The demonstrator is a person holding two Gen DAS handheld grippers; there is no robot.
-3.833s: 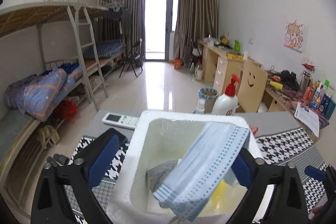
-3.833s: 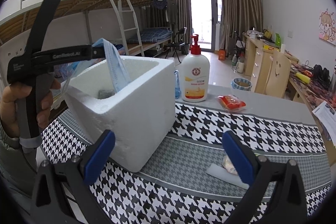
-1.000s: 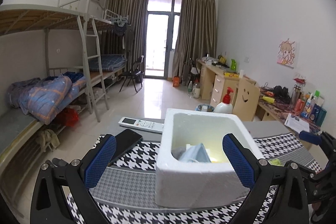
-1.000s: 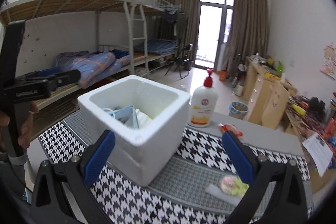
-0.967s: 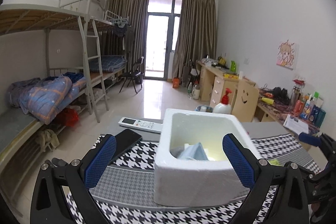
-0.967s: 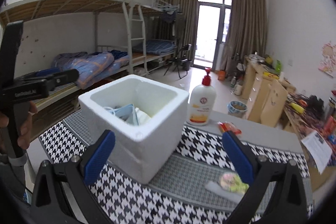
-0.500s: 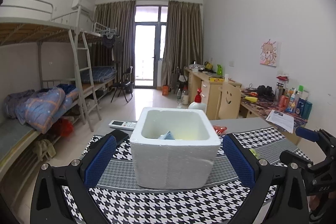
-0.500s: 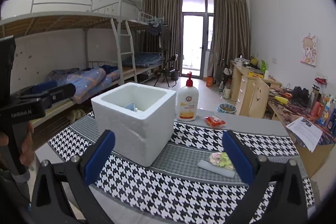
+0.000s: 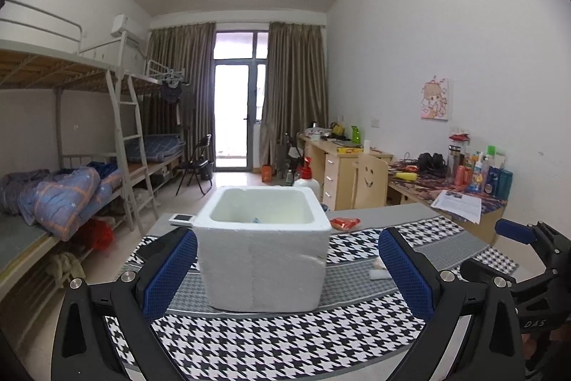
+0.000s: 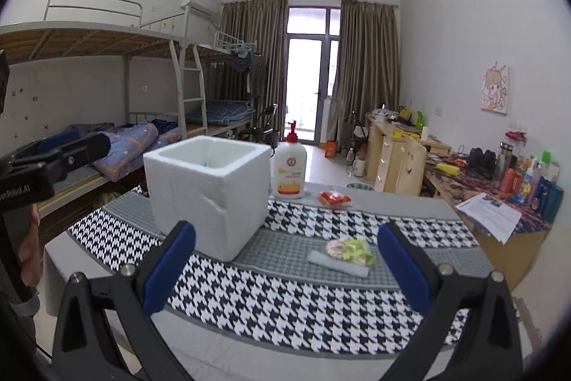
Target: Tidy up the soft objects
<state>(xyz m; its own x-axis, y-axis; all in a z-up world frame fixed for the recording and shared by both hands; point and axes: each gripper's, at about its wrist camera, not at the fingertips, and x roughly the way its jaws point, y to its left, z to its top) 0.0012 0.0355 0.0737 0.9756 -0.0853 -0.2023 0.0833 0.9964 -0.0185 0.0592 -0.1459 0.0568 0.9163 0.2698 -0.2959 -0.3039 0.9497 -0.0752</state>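
A white foam box (image 9: 262, 252) stands on the houndstooth table mat (image 9: 271, 341); it also shows in the right wrist view (image 10: 207, 193). Only a blue scrap of the face mask (image 9: 255, 220) shows above the box's inner edge. My left gripper (image 9: 285, 274) is open and empty, held back in front of the box. My right gripper (image 10: 285, 268) is open and empty, to the right of the box. A yellow-green soft item in a clear wrapper (image 10: 348, 252) lies on the mat between the right fingers.
A lotion pump bottle (image 10: 289, 172) stands behind the box. A red snack packet (image 10: 334, 198) lies near it. A remote (image 9: 181, 219) and a dark phone (image 9: 157, 247) lie left of the box. Desks with clutter (image 10: 514, 181) line the right wall, bunk beds (image 9: 71, 188) the left.
The left gripper has let go of the blue mask, which now lies inside the box. Both grippers have pulled back and away from the box, which looks smaller now.
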